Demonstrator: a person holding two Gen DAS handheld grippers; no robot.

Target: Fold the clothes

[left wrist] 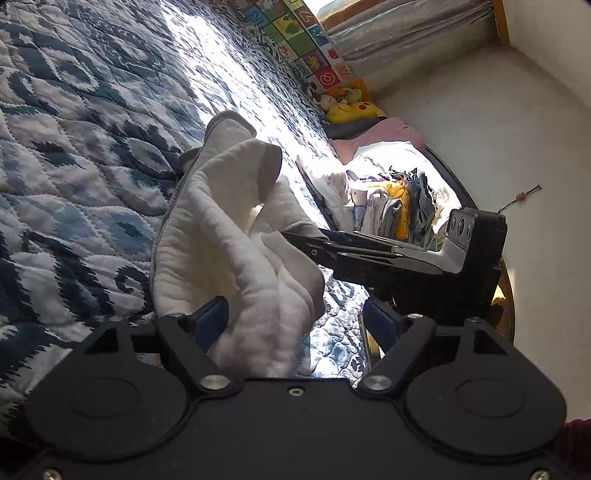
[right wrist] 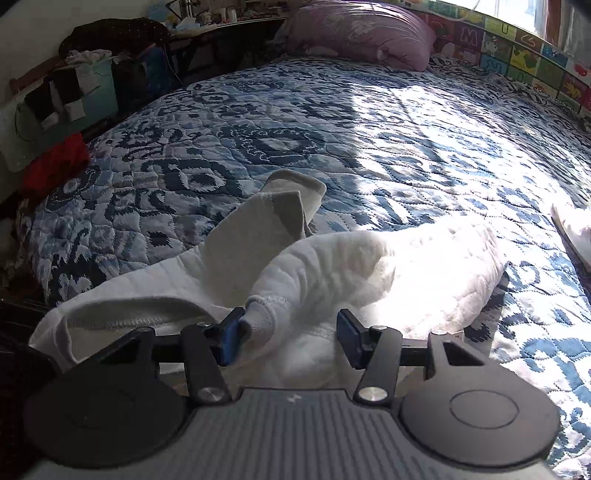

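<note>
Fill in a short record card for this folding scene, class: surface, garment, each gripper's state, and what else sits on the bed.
surface: bed with a blue and white quilt
garment: white garment with grey cuffs, crumpled, part lying on the quilt
left gripper: jaws open, white cloth draped between them
right gripper: jaws open, a cuff lying against its left finger, nothing pinched
far end of bed: pink pillow
bed edge, left wrist view: pile of clothes, yellow plush toy

Both claws: black w/ blue pads, silver screws at the pivots, round discs on each side. Left claw (left wrist: 295, 321) has a black base, right claw (right wrist: 288, 336) a ribbed grey one.
</note>
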